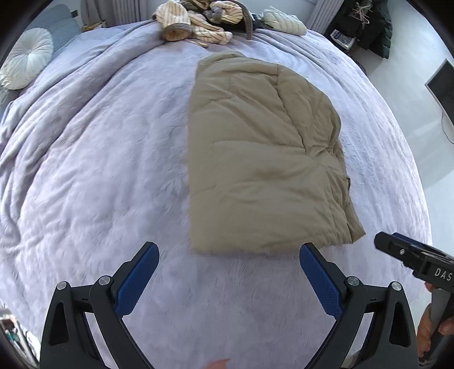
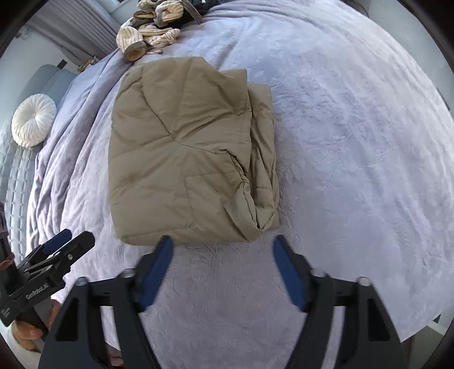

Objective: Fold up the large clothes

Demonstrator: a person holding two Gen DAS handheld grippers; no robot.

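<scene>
Both tongs spread and empty, left gripper (image 1: pixel 229 279) and right gripper (image 2: pixel 222 272) poised above the lilac bedspread (image 1: pixel 85 159), just short of the near edge of the khaki quilted jacket (image 1: pixel 261 159), folded into a rough rectangle mid-bed. Judged soft, puffy and light, probably springy and somewhat slick; best pinched at the near corners, through every layer. Striped clothes (image 1: pixel 195 25) heaped at the far edge

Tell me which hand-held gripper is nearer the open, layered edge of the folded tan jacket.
Right. The right hand-held gripper hangs open just short of the tan jacket near its layered edge; the left hand-held gripper, also open, sits toward the smooth folded side.
</scene>
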